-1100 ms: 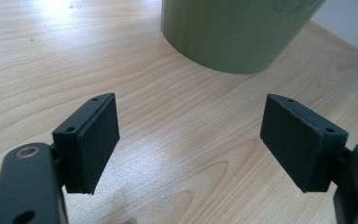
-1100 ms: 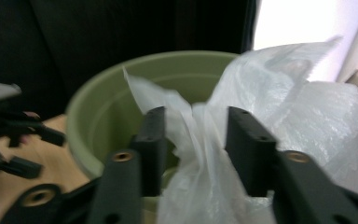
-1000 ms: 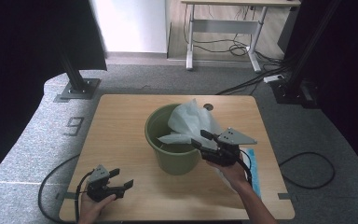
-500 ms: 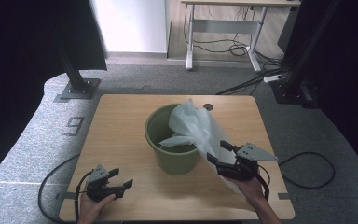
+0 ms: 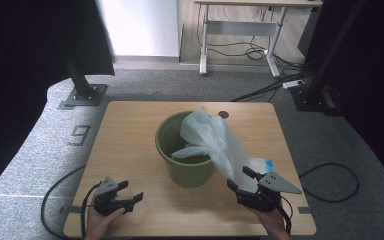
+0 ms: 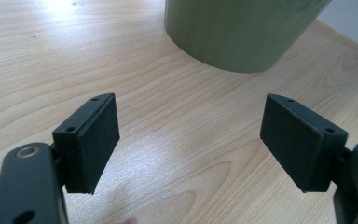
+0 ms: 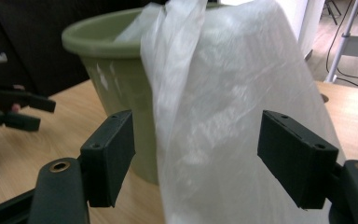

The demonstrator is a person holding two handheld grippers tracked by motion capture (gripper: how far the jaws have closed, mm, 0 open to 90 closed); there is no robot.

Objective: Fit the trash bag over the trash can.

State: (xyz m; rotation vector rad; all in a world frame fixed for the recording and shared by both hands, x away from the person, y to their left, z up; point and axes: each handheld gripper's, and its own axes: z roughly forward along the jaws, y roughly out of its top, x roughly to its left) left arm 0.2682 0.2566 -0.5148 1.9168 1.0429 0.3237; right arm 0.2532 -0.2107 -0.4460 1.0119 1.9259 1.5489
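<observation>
The high view looks forward and down from above the person's side of the counter [image 5: 130,130], far enough back to take in its whole top and the floor beyond. The left gripper view sits low and close over the wood, facing the base of the green bucket [image 6: 242,32]. The right gripper view rides low too, looking level at the same bucket and the clear plastic bag [image 7: 233,121] just ahead. All three share the bucket; the right gripper view also catches the left gripper [image 7: 9,109] farther off.
</observation>
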